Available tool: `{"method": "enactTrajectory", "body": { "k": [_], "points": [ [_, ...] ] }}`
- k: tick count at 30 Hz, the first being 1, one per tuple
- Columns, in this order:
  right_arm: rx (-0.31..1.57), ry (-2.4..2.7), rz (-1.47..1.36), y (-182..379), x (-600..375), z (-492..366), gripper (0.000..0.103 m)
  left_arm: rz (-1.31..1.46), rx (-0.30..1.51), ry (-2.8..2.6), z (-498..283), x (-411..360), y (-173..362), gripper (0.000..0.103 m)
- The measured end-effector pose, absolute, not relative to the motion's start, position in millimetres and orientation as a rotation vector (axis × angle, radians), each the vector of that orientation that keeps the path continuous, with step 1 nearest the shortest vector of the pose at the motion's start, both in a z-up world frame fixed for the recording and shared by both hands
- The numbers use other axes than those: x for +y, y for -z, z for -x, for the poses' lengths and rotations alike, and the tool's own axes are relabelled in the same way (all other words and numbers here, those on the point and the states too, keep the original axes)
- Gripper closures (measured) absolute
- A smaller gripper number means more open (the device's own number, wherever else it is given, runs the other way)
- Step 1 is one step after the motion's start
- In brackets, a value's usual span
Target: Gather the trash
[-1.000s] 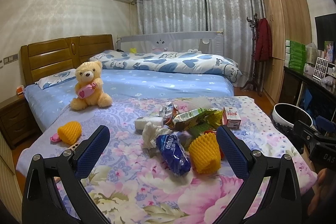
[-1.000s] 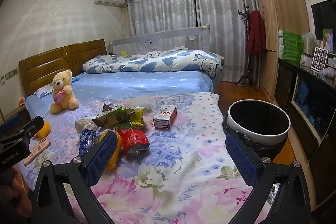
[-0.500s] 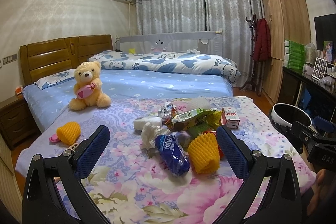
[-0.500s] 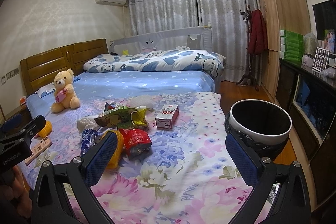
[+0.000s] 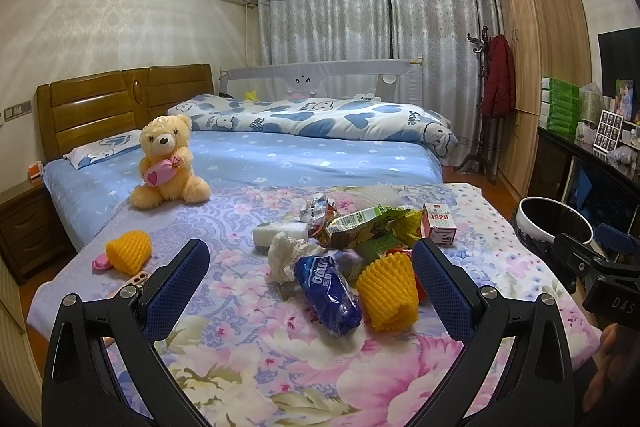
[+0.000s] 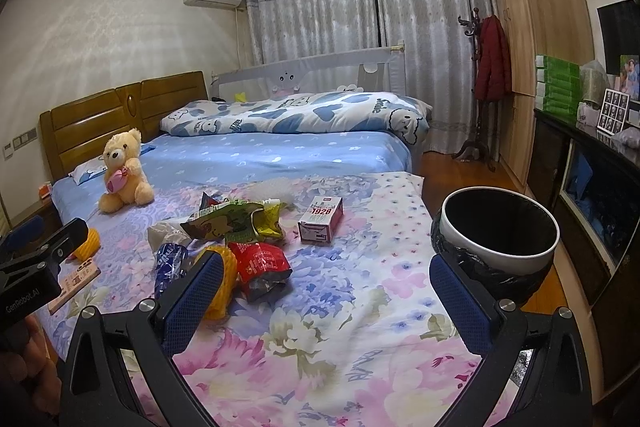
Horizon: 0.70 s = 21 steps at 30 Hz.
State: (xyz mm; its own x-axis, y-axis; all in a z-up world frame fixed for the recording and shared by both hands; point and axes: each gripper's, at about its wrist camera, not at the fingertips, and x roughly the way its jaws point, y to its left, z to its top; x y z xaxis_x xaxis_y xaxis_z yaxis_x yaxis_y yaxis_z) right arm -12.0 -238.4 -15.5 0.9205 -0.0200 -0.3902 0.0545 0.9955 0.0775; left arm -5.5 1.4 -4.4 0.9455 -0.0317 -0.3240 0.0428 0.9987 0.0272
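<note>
A pile of trash lies on the floral bedspread (image 5: 248,347): a blue snack wrapper (image 5: 327,291), a yellow foam fruit net (image 5: 388,291), crumpled white paper (image 5: 286,255), a green packet (image 5: 362,227) and a small red-and-white "1928" carton (image 5: 439,225). The right wrist view shows a red wrapper (image 6: 262,265) and the carton (image 6: 321,219). A black-lined waste bin (image 6: 500,231) stands off the bed's right side. My left gripper (image 5: 310,281) is open and empty, just short of the pile. My right gripper (image 6: 326,291) is open and empty above the bedspread.
A yellow teddy bear (image 5: 166,163) sits at the left of the bed. Another yellow foam net (image 5: 129,251) and a pink item (image 5: 100,262) lie near the left edge. A dark cabinet (image 6: 592,195) and a wardrobe (image 6: 532,39) stand at the right.
Both grippers have drifted only slightly; the scene shifts a little in each view. Nothing was taken hold of.
</note>
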Motion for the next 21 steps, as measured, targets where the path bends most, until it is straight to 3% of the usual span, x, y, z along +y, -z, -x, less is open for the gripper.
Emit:
{"method": "enactTrajectory", "body": {
  "k": [21],
  "points": [
    [0.520, -0.084, -0.112, 30, -221, -14, 0.001, -0.023, 0.496, 0.017, -33, 29, 35, 0.000]
  ]
}}
